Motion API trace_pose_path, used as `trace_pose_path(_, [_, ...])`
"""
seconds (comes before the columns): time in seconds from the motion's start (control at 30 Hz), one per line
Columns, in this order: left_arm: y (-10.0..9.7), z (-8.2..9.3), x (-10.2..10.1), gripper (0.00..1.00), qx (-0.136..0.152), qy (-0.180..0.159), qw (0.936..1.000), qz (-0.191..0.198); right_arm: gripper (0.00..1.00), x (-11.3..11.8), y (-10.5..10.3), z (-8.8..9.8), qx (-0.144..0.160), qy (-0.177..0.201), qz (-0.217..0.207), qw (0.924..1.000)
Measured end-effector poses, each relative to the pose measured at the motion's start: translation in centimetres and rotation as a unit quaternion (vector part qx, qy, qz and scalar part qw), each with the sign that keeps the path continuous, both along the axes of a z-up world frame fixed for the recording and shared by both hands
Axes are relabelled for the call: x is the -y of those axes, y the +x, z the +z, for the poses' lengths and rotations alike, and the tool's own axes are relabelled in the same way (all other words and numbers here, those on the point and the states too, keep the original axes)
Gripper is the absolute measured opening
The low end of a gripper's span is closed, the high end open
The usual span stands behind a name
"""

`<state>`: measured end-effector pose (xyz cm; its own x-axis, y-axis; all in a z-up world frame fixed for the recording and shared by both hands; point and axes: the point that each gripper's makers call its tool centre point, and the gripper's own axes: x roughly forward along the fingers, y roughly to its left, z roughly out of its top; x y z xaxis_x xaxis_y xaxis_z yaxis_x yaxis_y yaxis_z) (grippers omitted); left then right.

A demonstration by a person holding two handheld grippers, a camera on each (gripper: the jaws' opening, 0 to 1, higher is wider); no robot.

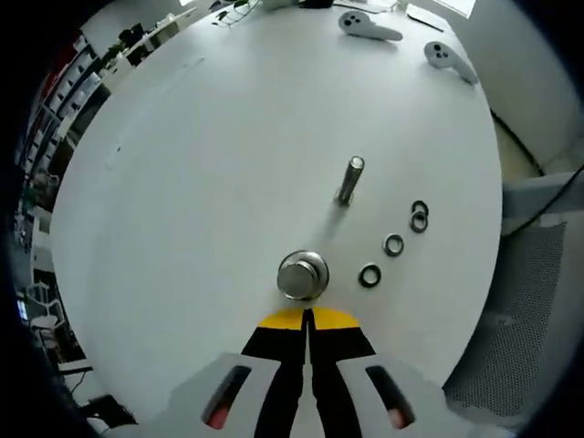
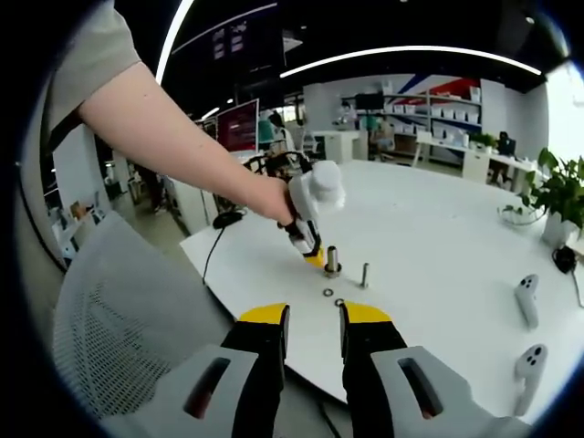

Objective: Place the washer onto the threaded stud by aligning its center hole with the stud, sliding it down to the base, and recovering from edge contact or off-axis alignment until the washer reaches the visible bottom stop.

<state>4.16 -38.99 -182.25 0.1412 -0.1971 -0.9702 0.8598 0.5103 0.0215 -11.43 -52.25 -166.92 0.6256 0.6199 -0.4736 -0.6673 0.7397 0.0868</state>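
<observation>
On the white round worktop [image 1: 182,182] four small dark steel washers [image 1: 393,245] lie in a loose row just beside the upright threaded steel stud [image 1: 350,179], none picked up. The left gripper [image 1: 308,321] has its fingers clenched together, empty, near a squat shiny metal cylinder [image 1: 303,275]. The right gripper [image 2: 314,315] hangs released, well back. Flat washers could skid under a pinch, or catch the stud's tip off-axis.

White table [image 1: 201,182]; stud [image 1: 349,180]; washers [image 1: 393,245].

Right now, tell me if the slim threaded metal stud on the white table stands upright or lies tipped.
Upright. The slim threaded metal stud rises off the white table on its end, its round top showing, with no washer on it.
</observation>
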Motion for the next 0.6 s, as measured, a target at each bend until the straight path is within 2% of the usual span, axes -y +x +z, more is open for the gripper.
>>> trace_pose_path(0.23, [0.3,0.0,0.0,0.0,0.011,-0.008,0.9999,0.008,0.25,0.0,0.0,-0.1,-0.001,-0.001,0.001,1.0])
trace_pose_path(0.43, [0.5,0.1,-1.0,0.0,0.019,-0.03,0.9983,0.047,0.25,0.0,0.0,-0.1,0.0,-0.002,0.001,1.0])
trace_pose_path(0.5, [0.6,0.5,-1.4,0.0,0.032,-0.036,0.9969,0.061,0.25,0.0,0.0,-0.1,-0.001,-0.002,0.001,1.0])
trace_pose_path(0.6, [0.5,1.1,-1.7,0.06,0.037,-0.06,0.9933,0.091,0.25,0.0,0.0,-0.1,-0.001,-0.003,0.001,1.0])
